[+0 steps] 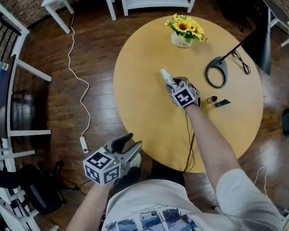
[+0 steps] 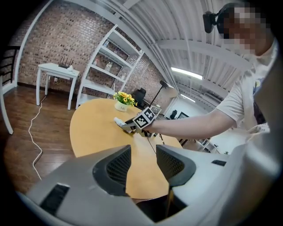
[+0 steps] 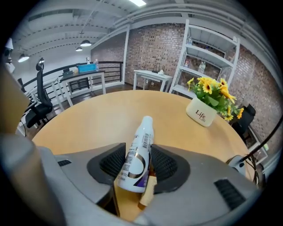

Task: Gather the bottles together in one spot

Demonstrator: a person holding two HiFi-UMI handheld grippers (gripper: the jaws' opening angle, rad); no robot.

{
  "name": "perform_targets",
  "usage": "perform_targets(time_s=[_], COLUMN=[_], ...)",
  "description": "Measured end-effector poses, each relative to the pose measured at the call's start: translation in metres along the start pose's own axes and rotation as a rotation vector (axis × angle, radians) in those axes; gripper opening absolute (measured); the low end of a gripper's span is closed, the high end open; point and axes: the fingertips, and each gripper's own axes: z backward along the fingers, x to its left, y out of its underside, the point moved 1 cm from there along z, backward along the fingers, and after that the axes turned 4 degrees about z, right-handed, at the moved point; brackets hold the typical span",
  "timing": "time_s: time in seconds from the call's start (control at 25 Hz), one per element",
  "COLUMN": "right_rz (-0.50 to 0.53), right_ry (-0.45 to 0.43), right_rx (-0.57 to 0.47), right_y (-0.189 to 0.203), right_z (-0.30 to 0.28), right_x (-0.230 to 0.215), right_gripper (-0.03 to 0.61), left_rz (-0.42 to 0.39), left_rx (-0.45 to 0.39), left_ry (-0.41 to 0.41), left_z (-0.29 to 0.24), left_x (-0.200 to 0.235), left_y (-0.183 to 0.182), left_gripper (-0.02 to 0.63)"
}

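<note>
The right gripper (image 1: 175, 86) is gripping a bottle (image 3: 140, 145) over the table (image 1: 144, 117), near the middle. I think the step is setting the bottle down in its spot. To do this well, the gripper should be going slowly. It should be squeezing firmly until the bottle is resting on the wood. The bottle is sitting crooked between the pads, so it could be slipping, or rolling once let go. Laying it flat, away from the flowers (image 1: 186, 28) and the edge, looks safest. The left gripper (image 2: 142, 162) is hanging just off the near edge of the table. Its jaws are standing apart with nothing between them.

The bottle is looking white and thin, with a rounded white cap pointing away from the gripper. It is wearing a label with a bar code, small print and a purple and gold swirl. It is looking smooth and light.
</note>
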Motion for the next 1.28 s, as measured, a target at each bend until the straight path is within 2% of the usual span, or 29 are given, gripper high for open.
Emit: perform_targets(time_s=[0.16, 0.36, 0.48, 0.64, 0.8, 0.96, 1.04, 1.12, 1.28], right_rz=[-0.015, 0.101, 0.159, 0.162, 0.099, -0.045, -0.105, -0.165, -0.269], right_ry=[0.026, 0.021, 0.010, 0.025, 0.025, 0.033, 0.057, 0.105, 0.177], right_rx=[0.010, 0.053, 0.060, -0.004, -0.117, -0.234, -0.282, -0.308, -0.329], right_y=[-0.001, 0.006, 0.005, -0.011, -0.035, -0.048, -0.050, -0.042, -0.014], right_z=[-0.007, -0.012, -0.011, 0.016, 0.068, 0.140, 0.174, 0.202, 0.245], right_x=[-0.007, -0.001, 0.006, 0.008, 0.017, 0.036, 0.046, 0.049, 0.052], right_gripper=[0.210, 0.222, 0.207, 0.204, 0.204, 0.204, 0.204, 0.202, 0.202], left_rz=[-0.003, -0.025, -0.039, -0.040, 0.023, 0.127, 0.156, 0.186, 0.229], left_rx=[0.022, 0.049, 0.061, 0.059, 0.016, -0.067, -0.083, -0.091, -0.075], left_ry=[0.016, 0.044, 0.053, 0.064, 0.082, 0.119, 0.168, 0.239, 0.365], left_z=[-0.011, -0.028, -0.038, -0.055, -0.077, -0.110, -0.131, -0.152, -0.180], left_x=[0.002, -0.001, 0.002, 0.007, 0.017, 0.015, 0.002, -0.019, -0.070], left_y=[0.000, -0.003, -0.009, -0.023, -0.043, -0.073, -0.088, -0.099, -0.101], left_gripper=[0.167, 0.167, 0.167, 0.167, 0.167, 0.167, 0.219, 0.241, 0.252])
